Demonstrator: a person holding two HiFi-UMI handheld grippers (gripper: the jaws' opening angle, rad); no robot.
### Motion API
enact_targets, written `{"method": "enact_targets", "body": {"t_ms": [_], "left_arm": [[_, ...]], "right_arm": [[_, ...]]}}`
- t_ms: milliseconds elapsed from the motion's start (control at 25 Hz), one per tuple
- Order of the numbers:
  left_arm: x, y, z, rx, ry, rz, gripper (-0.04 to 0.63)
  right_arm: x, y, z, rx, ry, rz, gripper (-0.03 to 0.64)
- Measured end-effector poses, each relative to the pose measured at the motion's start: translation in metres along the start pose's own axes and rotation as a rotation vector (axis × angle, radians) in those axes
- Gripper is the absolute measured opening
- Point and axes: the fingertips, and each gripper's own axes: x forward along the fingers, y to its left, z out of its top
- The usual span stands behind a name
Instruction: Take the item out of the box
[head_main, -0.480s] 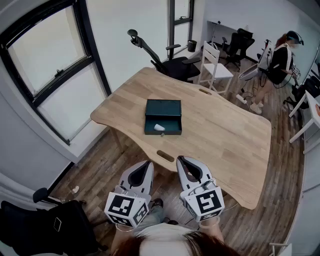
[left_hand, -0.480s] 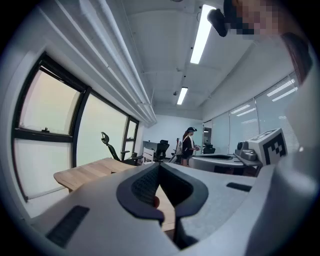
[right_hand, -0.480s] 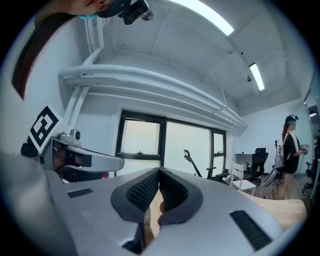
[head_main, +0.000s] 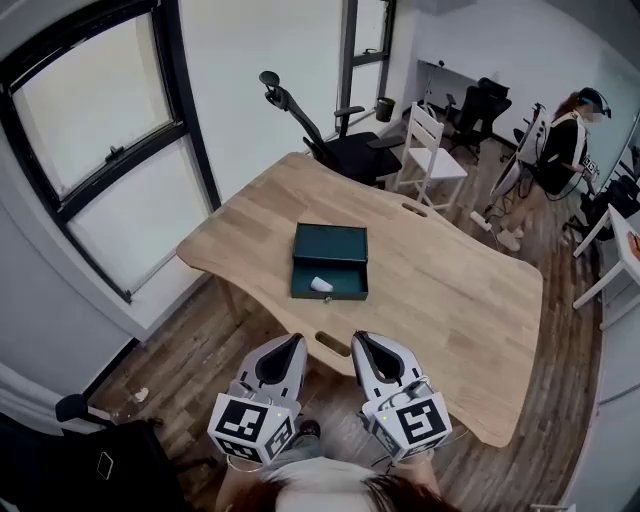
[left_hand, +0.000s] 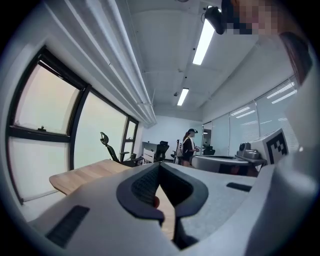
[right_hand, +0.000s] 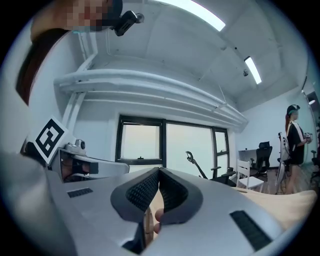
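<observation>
- Two white two-jaw grippers hang low in front of the person, over the near edge of the pale wooden table (head_main: 450, 290). The left gripper (head_main: 288, 343) and the right gripper (head_main: 362, 341) each have their jaws pressed together with nothing between them.
- One small white item (head_main: 320, 283) lies in the open front compartment, seemingly a drawer, of the dark green box (head_main: 330, 243). The box sits mid-table, well apart from both grippers.
- No part of the removal looks begun.
- Likely slip: reaching in with the jaws closed would shove the item rather than straddle it.
- The item looks small and light, so a clumsy pinch could push it against the compartment wall or crush it.
- The box is unheld, so a jaw catching its rim could slide it across the smooth wood.
</observation>
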Motion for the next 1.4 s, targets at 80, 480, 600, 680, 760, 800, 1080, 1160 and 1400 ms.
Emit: {"method": "enact_targets", "body": {"t_ms": [80,480,600,680,760,800,1080,1160,1400], "left_arm": [[0.006,0.008,0.003,-0.001,-0.005,-0.01,0.008],[0.033,0.044,0.012,-0.004,-0.016,-0.08,0.008],[0.039,0.049,0.015,-0.012,-0.014,-0.103,0.008],[0.043,0.05,0.016,-0.013,-0.01,-0.115,0.008],[0.046,0.051,0.017,-0.017,-0.01,-0.122,0.008],[0.048,0.052,0.017,-0.019,-0.01,-0.122,0.008],[0.062,0.066,0.013,-0.024,0.007,-0.109,0.008],[0.068,0.073,0.012,-0.023,0.013,-0.105,0.008],[0.092,0.101,0.016,-0.01,0.015,-0.094,0.008]], "right_arm": [[0.01,-0.002,0.003,-0.004,-0.004,-0.004,0.023],[0.051,0.0,0.001,-0.012,0.026,-0.031,0.025],[0.059,-0.005,0.009,-0.032,-0.023,-0.062,0.025],[0.059,-0.007,0.003,-0.034,0.016,-0.075,0.025],[0.06,-0.007,-0.003,-0.024,0.075,-0.083,0.025],[0.061,-0.009,-0.004,-0.025,0.082,-0.086,0.025],[0.08,-0.031,-0.003,-0.045,0.014,-0.104,0.025],[0.089,-0.035,-0.007,-0.034,0.015,-0.093,0.025],[0.124,-0.045,-0.03,-0.023,0.118,-0.047,0.025]]}}
